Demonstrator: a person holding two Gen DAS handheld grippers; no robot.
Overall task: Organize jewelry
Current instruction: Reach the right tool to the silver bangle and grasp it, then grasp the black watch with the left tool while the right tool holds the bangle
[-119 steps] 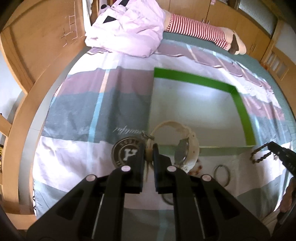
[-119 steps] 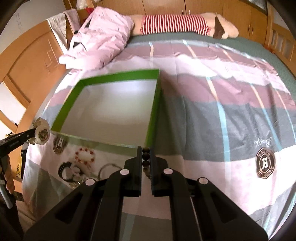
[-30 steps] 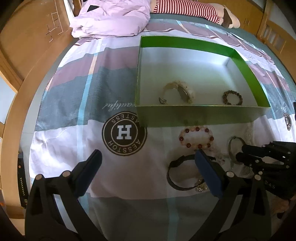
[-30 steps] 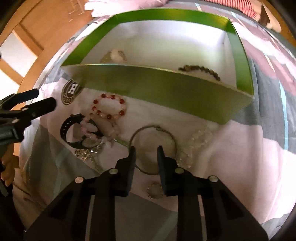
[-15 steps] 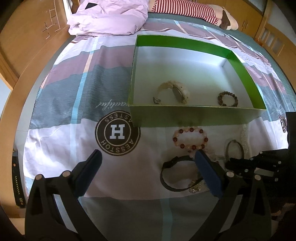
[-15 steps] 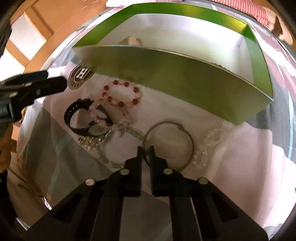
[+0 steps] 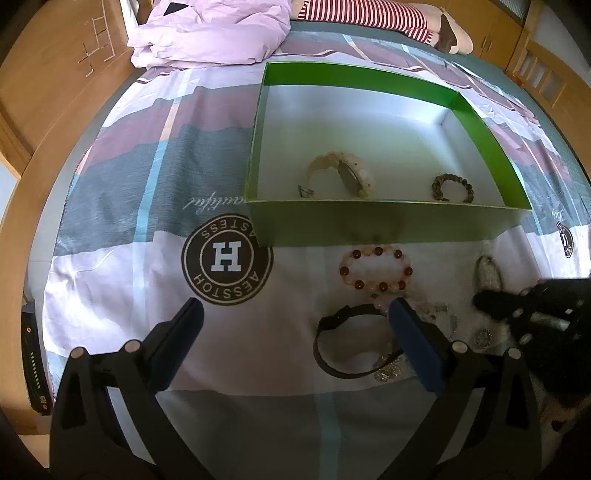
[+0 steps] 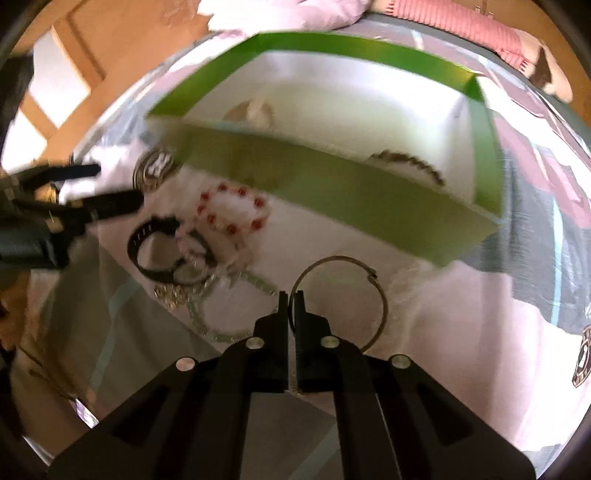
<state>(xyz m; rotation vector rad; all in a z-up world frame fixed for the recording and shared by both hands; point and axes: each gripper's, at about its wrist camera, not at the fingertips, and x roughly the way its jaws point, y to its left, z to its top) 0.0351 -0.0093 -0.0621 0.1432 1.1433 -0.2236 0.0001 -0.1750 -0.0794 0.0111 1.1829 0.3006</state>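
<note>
The green box (image 7: 388, 223) lies on the bed with a cream watch (image 7: 341, 171) and a brown bead bracelet (image 7: 452, 186) inside. In front of it lie a red-and-pink bead bracelet (image 7: 376, 267), a black watch band (image 7: 330, 350), a sparkly piece (image 7: 386, 369) and a pale green chain (image 8: 207, 326). My left gripper (image 7: 295, 314) hovers wide open over the sheet, left of the black band, holding nothing. My right gripper (image 8: 291, 297) is shut on the near rim of a thin silver bangle (image 8: 340, 258). In the left wrist view, the right gripper (image 7: 480, 302) shows at the right.
A lilac quilt (image 7: 210, 33) and a red-striped plush toy (image 7: 369, 14) lie at the far end of the bed. Wooden bed frame (image 7: 22, 206) runs along the left, with a black device (image 7: 33, 362) beside it. A round H logo (image 7: 227, 260) marks the sheet.
The right gripper's jaws closed on the silver bangle's rim and the right wrist view is now blurred and shifted. The left gripper stayed open in place.
</note>
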